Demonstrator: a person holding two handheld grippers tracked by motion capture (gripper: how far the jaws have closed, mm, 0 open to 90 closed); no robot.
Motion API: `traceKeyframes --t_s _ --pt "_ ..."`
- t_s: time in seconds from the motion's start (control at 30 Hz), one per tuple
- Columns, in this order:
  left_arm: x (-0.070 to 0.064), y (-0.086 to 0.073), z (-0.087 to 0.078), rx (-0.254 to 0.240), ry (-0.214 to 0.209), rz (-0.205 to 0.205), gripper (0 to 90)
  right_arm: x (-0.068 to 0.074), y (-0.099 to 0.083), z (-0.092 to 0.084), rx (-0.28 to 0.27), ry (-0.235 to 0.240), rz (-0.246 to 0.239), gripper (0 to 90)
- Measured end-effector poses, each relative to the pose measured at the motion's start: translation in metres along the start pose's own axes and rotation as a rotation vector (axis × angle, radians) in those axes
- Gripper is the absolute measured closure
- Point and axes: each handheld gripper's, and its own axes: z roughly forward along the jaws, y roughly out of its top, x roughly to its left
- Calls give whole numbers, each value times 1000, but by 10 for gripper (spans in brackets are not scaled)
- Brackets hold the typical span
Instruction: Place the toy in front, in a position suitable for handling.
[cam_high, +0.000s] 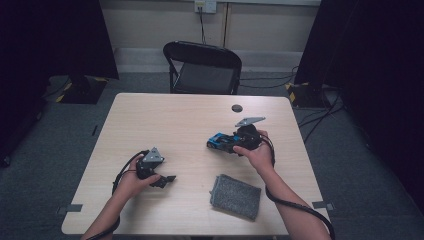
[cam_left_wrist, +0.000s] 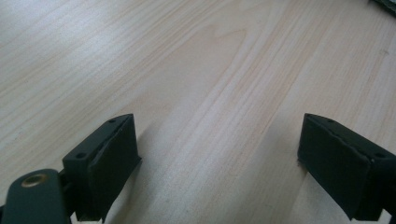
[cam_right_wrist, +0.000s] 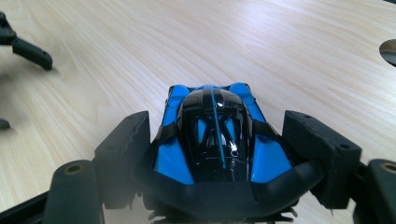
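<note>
from above we see the left tongs (cam_high: 167, 178) low over the near left of the tabletop (cam_high: 165, 120), the right tongs (cam_high: 216, 142) around a blue and black toy car (cam_high: 222, 142) right of centre, a grey cloth (cam_high: 235, 196) near the front edge; in the left gripper view the jaws gape wide over bare wood; in the right gripper view the car (cam_right_wrist: 215, 140) sits between the jaws, which flank it, and we cannot tell if they press it

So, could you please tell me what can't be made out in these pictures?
- Right gripper view: whether the jaws touch the toy car; its rear wing hides the contact.
- High view: what the dark disc on the table is; too small.
- Left gripper view: grey pad, cut off by the corner.
</note>
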Motion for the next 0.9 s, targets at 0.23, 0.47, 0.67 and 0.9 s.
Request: traceKeyframes --t_s 0.23,0.47,0.67,0.9 --pt "0 0 0 0 0 0 116 -5 -14 -7 -24 4 3 246" --pt "0 0 0 1 0 1 116 -10 -27 -10 -34 17 -1 245" --pt "0 0 0 1 0 1 116 -14 -37 -10 -35 11 1 245" --pt "0 0 0 1 0 2 116 -16 -50 -8 -21 6 -1 245"
